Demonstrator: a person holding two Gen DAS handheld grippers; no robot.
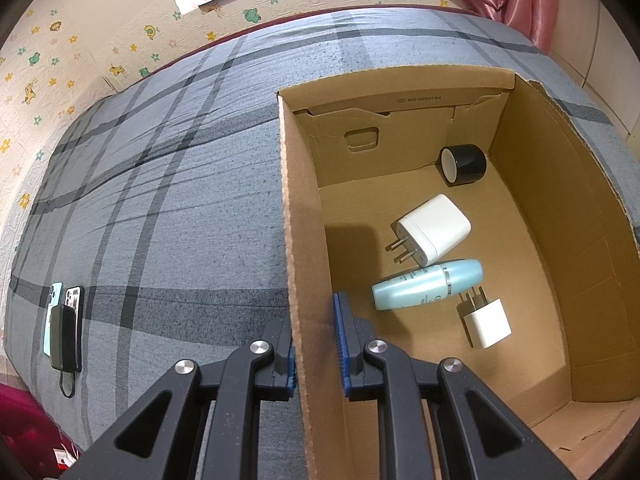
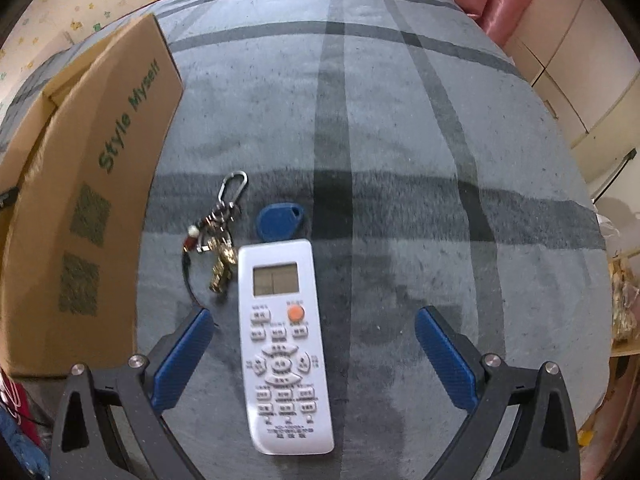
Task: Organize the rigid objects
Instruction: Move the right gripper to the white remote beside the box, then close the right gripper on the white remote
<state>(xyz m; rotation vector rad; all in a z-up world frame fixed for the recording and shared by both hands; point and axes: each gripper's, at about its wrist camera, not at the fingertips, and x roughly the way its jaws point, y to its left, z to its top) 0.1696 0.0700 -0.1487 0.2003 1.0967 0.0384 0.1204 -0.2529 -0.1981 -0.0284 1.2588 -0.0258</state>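
Left tongs (image 1: 316, 344) clamp box wall (image 1: 296, 216).

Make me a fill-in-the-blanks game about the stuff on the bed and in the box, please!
1. The left claw pinches the wall of the cardboard ____.
2. The button near the screen of the white remote is colored ____.
3. The right claw is wide ____ around the remote.
4. Beside the remote's top lies a blue tag and a bunch of ____.

Missing words: box; orange; open; keys
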